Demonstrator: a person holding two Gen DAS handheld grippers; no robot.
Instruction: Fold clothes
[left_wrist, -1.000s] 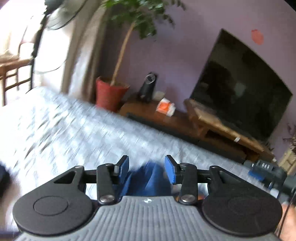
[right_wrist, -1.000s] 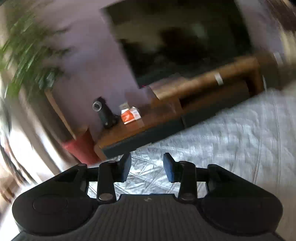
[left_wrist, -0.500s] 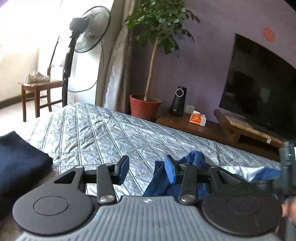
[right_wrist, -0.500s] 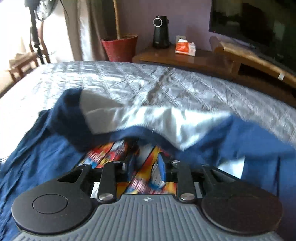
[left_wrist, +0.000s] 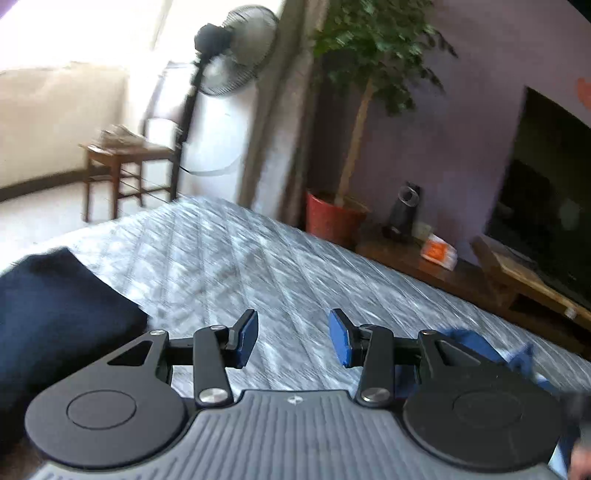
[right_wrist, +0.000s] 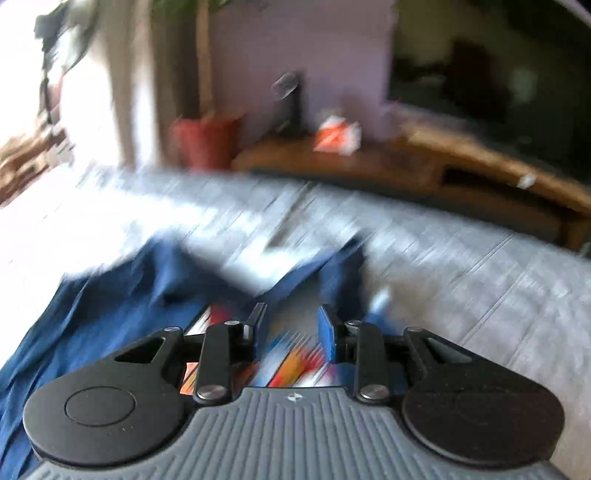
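Observation:
A blue garment (right_wrist: 110, 306) with a white part and a colourful striped print (right_wrist: 295, 365) lies crumpled on the silver quilted bed (right_wrist: 461, 280); the view is blurred by motion. My right gripper (right_wrist: 291, 328) hovers open just over the print, jaws apart and nothing pinched. In the left wrist view, a corner of the same blue garment (left_wrist: 480, 343) peeks out behind the right finger. My left gripper (left_wrist: 293, 339) is open over bare quilt (left_wrist: 258, 258). A folded dark navy cloth (left_wrist: 55, 321) rests on the bed at the left.
Beyond the bed stand a red plant pot (left_wrist: 332, 221), a low wooden TV bench (left_wrist: 517, 284) with a dark screen (left_wrist: 546, 199), a pedestal fan (left_wrist: 236, 70) and a small wooden stool (left_wrist: 122, 162). A dark blurred shape shows at the lower right edge (left_wrist: 580, 424).
The left gripper has swung left, so the blue garment now sits off to its right. The right view has tilted up and blurred; the garment looks lower and flatter.

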